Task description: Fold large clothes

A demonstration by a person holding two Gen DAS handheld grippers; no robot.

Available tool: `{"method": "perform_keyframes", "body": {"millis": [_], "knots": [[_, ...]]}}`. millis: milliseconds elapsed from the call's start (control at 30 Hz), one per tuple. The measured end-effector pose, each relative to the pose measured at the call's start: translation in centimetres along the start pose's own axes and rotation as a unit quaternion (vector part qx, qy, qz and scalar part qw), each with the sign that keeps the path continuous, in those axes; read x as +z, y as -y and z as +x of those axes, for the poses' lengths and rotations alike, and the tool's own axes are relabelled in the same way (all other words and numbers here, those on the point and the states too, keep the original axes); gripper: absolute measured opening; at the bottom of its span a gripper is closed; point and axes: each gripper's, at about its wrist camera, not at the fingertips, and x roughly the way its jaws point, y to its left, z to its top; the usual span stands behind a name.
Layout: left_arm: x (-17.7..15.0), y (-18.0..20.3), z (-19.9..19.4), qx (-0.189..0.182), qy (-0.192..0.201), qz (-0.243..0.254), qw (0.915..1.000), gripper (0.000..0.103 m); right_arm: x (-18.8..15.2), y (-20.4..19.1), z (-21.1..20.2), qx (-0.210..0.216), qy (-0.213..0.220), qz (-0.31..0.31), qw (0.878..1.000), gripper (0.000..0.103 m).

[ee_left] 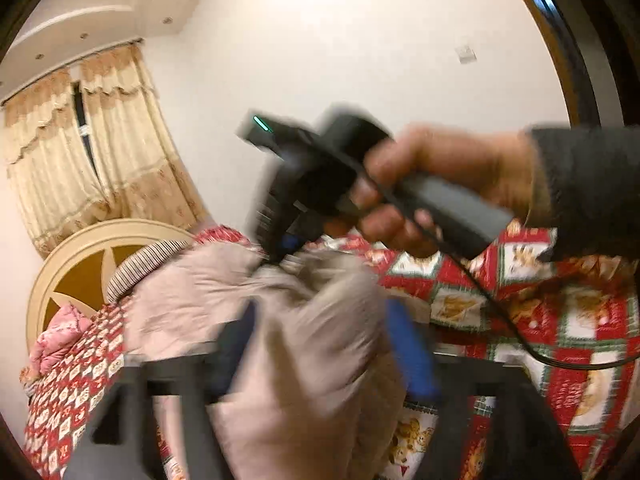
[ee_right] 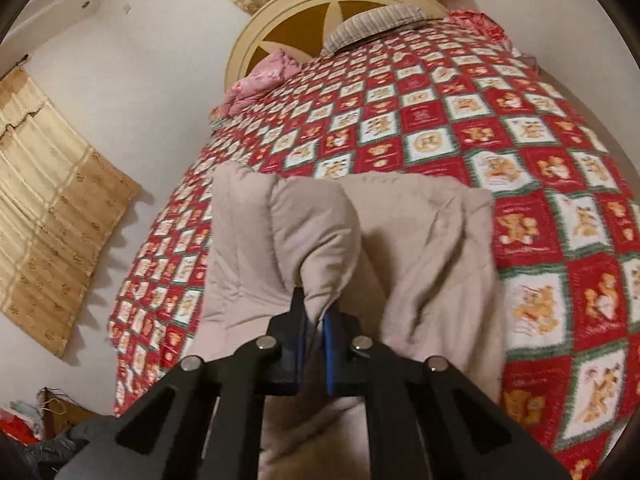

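Right hand-held gripper (ee_right: pixel 316 322): clenched on a fold of the beige coat (ee_right: pixel 420 240), at 6 o'clock.
Left hand-held gripper (ee_left: pixel 320 344): jaws wide, coat bunched between them.
Coat: on the bed (ee_right: pixel 520 128).

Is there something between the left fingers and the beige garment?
Nothing visible. The beige garment already lies between the left gripper's open fingers, while the right gripper pinches a fold of it above the patterned bedspread.
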Motion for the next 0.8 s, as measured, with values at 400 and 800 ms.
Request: {"method": "perform_keyframes", "body": {"millis": [400, 800], "knots": [[0.4, -13.1, 4.8, 0.112, -0.024, -0.095, 0.9889, 0.093, -2.2, 5.0, -1.3, -0.067, 0.035, 0.049, 0.996, 0.007], [-2.0, -9.5, 20.1, 0.085, -0.147, -0.092, 0.9811, 0.093, -3.3, 3.7, -7.9, -0.218, 0.18, 0.108, 0.953, 0.053]]}}
